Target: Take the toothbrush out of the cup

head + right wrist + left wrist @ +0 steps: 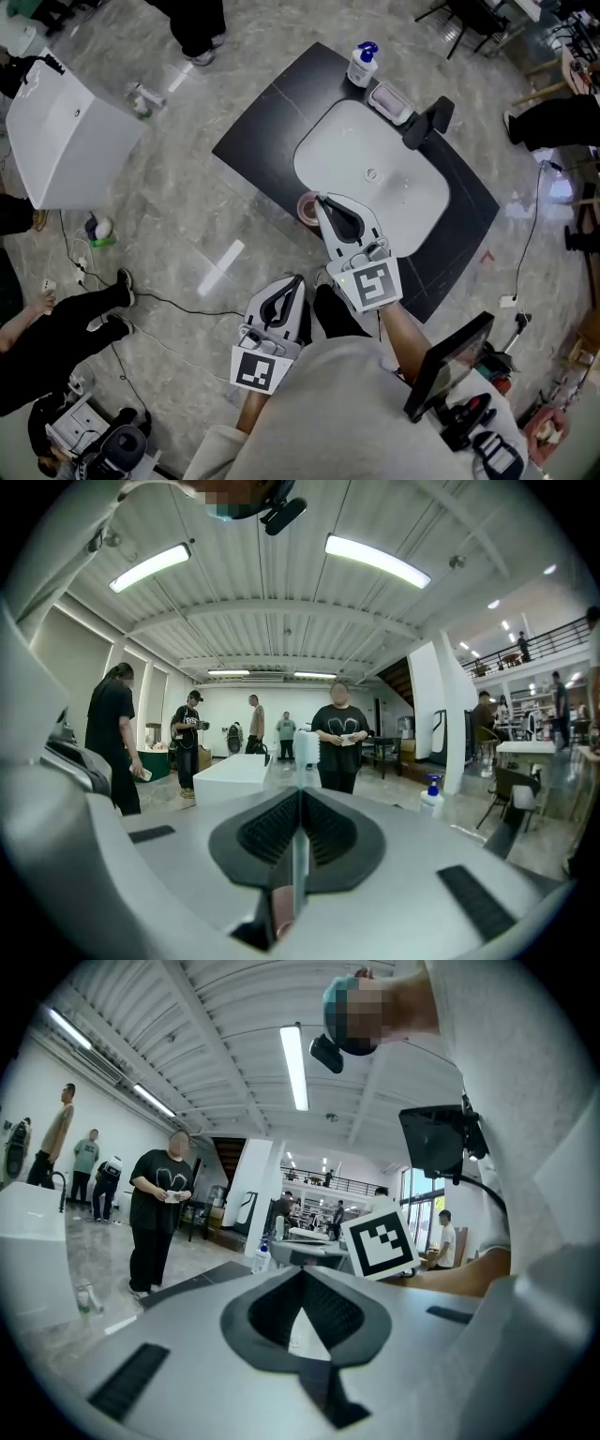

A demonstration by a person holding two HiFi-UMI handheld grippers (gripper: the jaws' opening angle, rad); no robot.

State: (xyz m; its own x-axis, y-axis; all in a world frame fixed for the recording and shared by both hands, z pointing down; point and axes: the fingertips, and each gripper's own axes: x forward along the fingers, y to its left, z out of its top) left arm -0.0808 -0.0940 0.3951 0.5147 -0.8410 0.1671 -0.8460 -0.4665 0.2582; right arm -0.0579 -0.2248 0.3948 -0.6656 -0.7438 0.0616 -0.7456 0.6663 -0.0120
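Observation:
In the right gripper view a pale toothbrush (300,850) stands upright between the ribbed pads, its white bristle head (305,747) above the fingertips. My right gripper (300,797) is shut on its handle. The rim of a pink cup (281,916) shows just under the jaws. In the head view the cup (307,208) sits at the near-left edge of the sink, with the right gripper (320,200) right above it. My left gripper (297,280) hangs lower left of it, near my body. Its jaws (302,1271) are together, with nothing held.
A white sink basin (375,178) is set in a dark counter (262,131). A pump bottle (362,64), a soap dish (390,103) and a black faucet (429,122) line its far side. A white cabinet (66,131) stands at left. Several people stand around.

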